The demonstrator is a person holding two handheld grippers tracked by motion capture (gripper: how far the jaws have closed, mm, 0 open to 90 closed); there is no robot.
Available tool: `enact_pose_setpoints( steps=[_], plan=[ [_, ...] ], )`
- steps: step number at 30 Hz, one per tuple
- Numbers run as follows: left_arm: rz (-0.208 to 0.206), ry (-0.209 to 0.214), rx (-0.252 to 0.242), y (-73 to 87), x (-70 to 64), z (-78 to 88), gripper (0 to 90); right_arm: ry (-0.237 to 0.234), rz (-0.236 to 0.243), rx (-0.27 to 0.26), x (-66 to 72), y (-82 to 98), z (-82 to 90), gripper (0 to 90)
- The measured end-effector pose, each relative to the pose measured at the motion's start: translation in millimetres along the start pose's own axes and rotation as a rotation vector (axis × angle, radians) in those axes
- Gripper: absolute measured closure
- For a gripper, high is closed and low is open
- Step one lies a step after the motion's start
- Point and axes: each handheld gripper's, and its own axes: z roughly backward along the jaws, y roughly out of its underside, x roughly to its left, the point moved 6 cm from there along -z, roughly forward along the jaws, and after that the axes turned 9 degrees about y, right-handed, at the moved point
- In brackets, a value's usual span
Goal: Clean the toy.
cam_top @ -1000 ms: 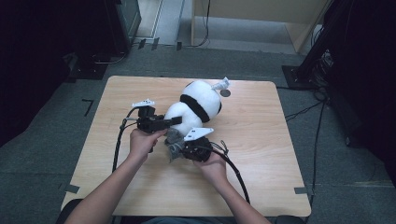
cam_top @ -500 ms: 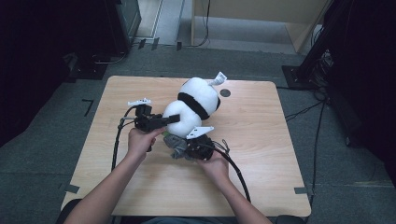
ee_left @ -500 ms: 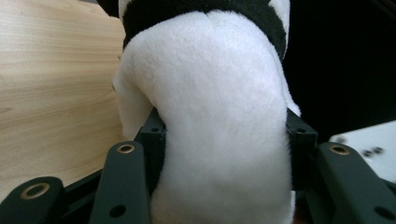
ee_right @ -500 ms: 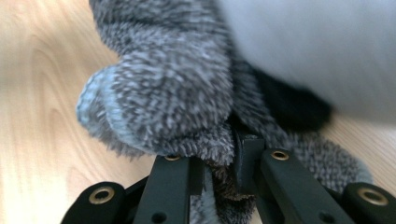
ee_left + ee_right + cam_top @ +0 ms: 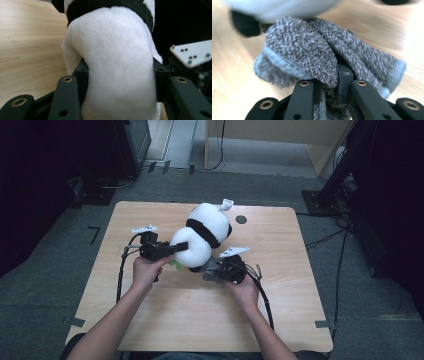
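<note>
Wooden table bears gripped panda plush (sock too).

One plush panda, one grey sock, two claws.

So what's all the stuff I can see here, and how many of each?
Panda plush: one, white with black bands, on the far middle of the table, its white end squeezed in the left tongs.
Fuzzy cloth: one, speckled grey with a pale blue edge, just under the plush, pinched in the right tongs.
Tag: one, white, on the plush's far end.
Table: one, light wood, with a small dark round spot near its far edge.
Left tongs: one, black, shut on the plush.
Right tongs: one, black, shut on the cloth.
Hands: two, left hand and right hand, one on each tongs.
</note>
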Motion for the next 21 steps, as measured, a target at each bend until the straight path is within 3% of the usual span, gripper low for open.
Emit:
enact_pose_setpoints(
  steps=[7, 10, 13, 16, 21],
  plan=[
    [-0.001, -0.032, 0.004, 0.6, 5.7, 2.2, 49.4, 0.032, -0.115, -0.103, -33.4, -11.2, 33.9, 79.8],
    [-0.004, -0.045, 0.011, 2.0, 7.6, 0.7, 49.4, 0.023, -0.124, -0.169, -36.1, -20.9, 52.1, 79.9],
    [-0.006, -0.055, 0.020, 3.5, 8.3, -1.6, 49.4, -0.004, -0.094, -0.240, -24.0, -34.9, 68.9, 79.9],
    [-0.005, -0.053, 0.030, 5.8, 5.9, -6.3, 49.3, -0.092, -0.080, -0.296, 0.3, -48.0, 78.8, 80.1],
    [-0.006, -0.029, 0.016, 10.1, -5.5, -16.2, 49.2, -0.158, 0.005, -0.264, 43.5, -52.4, 65.6, 80.0]
  ],
)
